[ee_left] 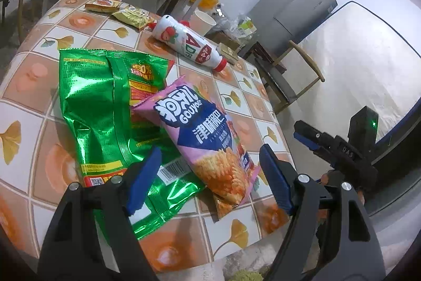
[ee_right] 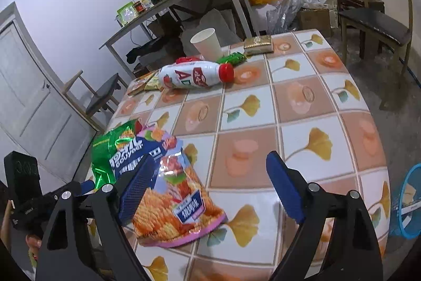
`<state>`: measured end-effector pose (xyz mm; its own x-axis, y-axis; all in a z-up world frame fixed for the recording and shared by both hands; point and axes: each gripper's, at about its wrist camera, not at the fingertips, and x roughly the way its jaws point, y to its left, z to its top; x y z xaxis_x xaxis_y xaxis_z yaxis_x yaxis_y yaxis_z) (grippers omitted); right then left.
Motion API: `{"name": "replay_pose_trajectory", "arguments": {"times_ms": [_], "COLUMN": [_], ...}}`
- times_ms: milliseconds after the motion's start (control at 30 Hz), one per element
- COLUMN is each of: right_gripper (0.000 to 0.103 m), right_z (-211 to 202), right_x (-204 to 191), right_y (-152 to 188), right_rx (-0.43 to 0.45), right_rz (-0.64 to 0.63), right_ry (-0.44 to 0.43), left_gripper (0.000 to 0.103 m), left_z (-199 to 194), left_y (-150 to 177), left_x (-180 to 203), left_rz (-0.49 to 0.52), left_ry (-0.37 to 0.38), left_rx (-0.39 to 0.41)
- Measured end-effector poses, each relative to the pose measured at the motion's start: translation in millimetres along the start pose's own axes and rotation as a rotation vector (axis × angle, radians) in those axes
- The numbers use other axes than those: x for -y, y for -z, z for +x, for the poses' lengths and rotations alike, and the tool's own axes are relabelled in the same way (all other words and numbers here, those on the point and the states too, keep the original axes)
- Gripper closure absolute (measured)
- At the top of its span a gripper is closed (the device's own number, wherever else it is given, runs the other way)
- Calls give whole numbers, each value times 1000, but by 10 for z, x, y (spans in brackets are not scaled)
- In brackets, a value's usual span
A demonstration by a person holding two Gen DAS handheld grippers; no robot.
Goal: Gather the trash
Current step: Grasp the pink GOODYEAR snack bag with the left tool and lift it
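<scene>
Where the patterned surface [ee_right: 302, 96] comes nearest both cameras, the trash lies as listed here.

Snack bags, large: two. A pink snack bag [ee_left: 208, 138] [ee_right: 173, 196] lies partly on top of a green foil bag [ee_left: 105, 117] [ee_right: 113, 149], the two overlapping at the near edge.

Bottle: one. A white bottle [ee_left: 186, 41] [ee_right: 192, 75] with a red cap lies on its side at mid-surface, well apart from the two bags.

Small packets, far end: two in the left wrist view, an orange packet [ee_left: 104, 3] and a yellow packet [ee_left: 131, 15], side by side.

Cup: one paper cup [ee_right: 206, 42], upright, just behind the bottle.

Other wrappers: one small green wrapper [ee_right: 232, 58] beside the cup; one gold packet [ee_right: 259, 44] further on.

Left tool [ee_left: 210, 178]: jaws spread, hanging over the pink bag's lower end, one blue pad over the green bag; neither pad presses on anything.

Right tool [ee_right: 210, 191]: jaws spread, its left pad over the pink bag, its right pad over bare surface; nothing pinched.

Bin: one blue mesh basket [ee_right: 405, 204] on the floor past the surface's right edge.

Chairs: two in the right wrist view.
</scene>
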<state>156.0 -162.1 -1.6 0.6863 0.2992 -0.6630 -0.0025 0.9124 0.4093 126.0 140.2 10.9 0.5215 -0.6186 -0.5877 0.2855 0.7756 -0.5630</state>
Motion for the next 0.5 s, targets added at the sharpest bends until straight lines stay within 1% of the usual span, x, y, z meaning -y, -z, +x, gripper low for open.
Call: {"name": "replay_pose_trajectory", "arguments": {"times_ms": [100, 300, 400, 500], "right_gripper": [19, 21, 21, 22], "right_z": [59, 189, 280, 389], "right_x": [0, 29, 56, 78], "right_y": [-68, -101, -83, -35], "right_rx": [-6, -38, -69, -111], "right_rz": [9, 34, 56, 72], "right_ry": [-11, -28, -35, -38], "left_gripper": [33, 36, 37, 40], "left_z": [38, 188, 285, 381], "left_y": [2, 68, 115, 139], "left_x": [-25, -5, 38, 31], "left_rz": [-5, -5, 14, 17], "left_ry": [1, 9, -13, -42], "left_rx": [-23, -98, -137, -175]}}
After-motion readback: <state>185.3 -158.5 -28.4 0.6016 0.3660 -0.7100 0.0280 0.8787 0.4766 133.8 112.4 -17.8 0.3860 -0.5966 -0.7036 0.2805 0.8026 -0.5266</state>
